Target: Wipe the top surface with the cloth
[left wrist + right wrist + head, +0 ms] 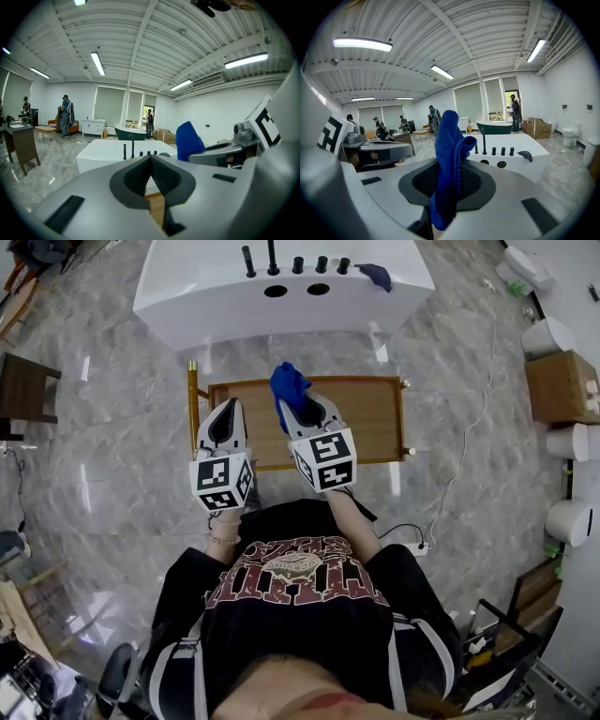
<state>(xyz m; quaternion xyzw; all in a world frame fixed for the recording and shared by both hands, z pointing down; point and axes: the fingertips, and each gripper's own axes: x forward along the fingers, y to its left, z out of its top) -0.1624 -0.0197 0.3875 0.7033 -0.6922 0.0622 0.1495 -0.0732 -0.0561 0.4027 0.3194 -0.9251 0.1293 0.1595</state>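
A blue cloth (288, 385) (447, 164) stands up out of my right gripper (302, 409) (449, 185), whose jaws are shut on it. The gripper hangs above a low wooden table (370, 413) with brass corner posts. My left gripper (225, 421) (151, 180) is shut and holds nothing; it hovers over the table's left edge, beside the right gripper (243, 145). In the left gripper view the cloth (189, 140) shows as a blue peak to the right. Both grippers point level, toward the far room.
A white bathtub unit (281, 287) with black taps and another blue cloth (375, 276) on its deck stands just beyond the table. White toilets (562, 442) and a cardboard box (561, 385) line the right wall. A dark cabinet (23, 390) is at left. People stand far off.
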